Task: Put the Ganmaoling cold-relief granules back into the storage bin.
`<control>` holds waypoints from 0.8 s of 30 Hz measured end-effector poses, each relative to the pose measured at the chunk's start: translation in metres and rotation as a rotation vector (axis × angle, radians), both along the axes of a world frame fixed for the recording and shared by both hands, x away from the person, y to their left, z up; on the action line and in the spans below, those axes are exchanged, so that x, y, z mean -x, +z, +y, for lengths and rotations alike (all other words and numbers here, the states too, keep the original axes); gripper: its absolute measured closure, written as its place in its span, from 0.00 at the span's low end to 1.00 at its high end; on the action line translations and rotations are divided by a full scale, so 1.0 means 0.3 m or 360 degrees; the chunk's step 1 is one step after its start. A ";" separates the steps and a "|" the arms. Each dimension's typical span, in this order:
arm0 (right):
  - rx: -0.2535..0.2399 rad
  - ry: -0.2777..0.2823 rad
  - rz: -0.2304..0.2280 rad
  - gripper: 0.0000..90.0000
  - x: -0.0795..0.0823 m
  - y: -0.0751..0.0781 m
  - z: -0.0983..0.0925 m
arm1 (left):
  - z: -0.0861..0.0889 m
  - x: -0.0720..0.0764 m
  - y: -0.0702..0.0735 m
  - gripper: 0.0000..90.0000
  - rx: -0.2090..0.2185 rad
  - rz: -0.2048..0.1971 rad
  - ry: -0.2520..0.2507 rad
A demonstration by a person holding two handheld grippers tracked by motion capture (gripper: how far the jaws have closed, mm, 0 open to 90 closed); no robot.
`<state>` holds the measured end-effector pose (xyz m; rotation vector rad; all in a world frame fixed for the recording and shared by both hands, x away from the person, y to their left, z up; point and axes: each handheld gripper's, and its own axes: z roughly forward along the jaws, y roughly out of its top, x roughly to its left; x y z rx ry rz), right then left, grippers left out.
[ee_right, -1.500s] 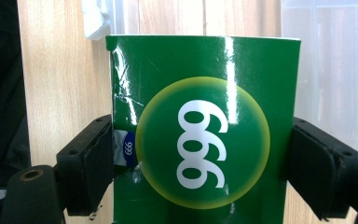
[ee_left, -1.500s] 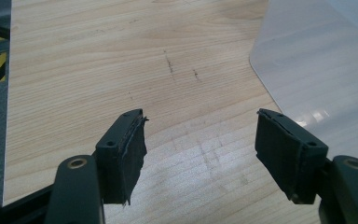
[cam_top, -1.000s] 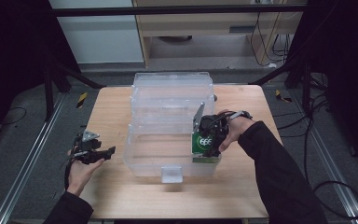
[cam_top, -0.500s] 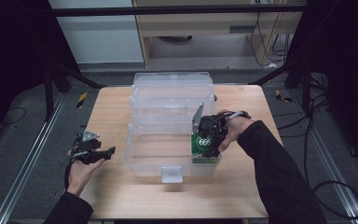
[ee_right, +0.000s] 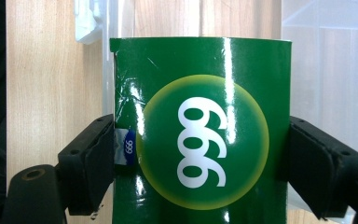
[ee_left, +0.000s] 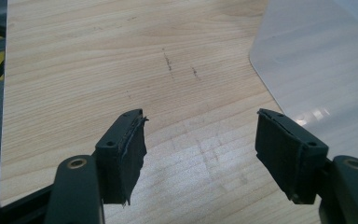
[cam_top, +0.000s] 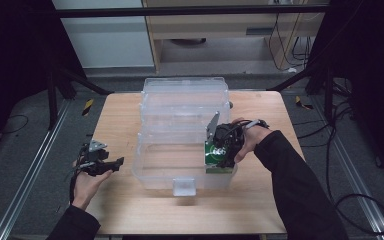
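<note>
A glossy green box (ee_right: 200, 130) with a yellow-ringed circle and white "999" print sits between the jaws of my right gripper (ee_right: 200, 163), which is shut on its two sides. From above, the green box (cam_top: 215, 159) and my right gripper (cam_top: 219, 150) are at the front right corner of a clear plastic bin (cam_top: 145, 170). Whether the box rests on the bin's floor is hidden. My left gripper (cam_top: 112, 162) hovers over the wooden table (cam_top: 120, 115) to the left of the bin, apart from it. Its jaws stand open with nothing between them (ee_left: 200, 154).
The bin's clear lid (cam_top: 185, 87) stands propped behind it, and a white latch (cam_top: 184, 186) hangs on the front wall. The bin's rounded corner (ee_left: 317, 70) lies just right of my left gripper. Bare wood spreads left and in front. Dark frame legs flank the table.
</note>
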<state>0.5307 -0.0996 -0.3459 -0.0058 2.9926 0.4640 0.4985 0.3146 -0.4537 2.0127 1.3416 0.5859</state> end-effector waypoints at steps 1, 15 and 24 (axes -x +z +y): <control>-0.0001 -0.0008 0.0002 0.20 0.000 -0.002 -0.001 | 0.000 0.000 0.000 0.36 -0.0001 0.0002 0.0000; 0.0089 0.0005 0.0000 0.20 -0.001 -0.042 0.011 | -0.002 -0.001 -0.004 0.36 -0.0003 0.0001 0.0000; 0.0076 0.0005 0.0052 0.19 -0.007 -0.066 0.010 | -0.003 -0.002 -0.006 0.36 -0.0007 0.0012 -0.0005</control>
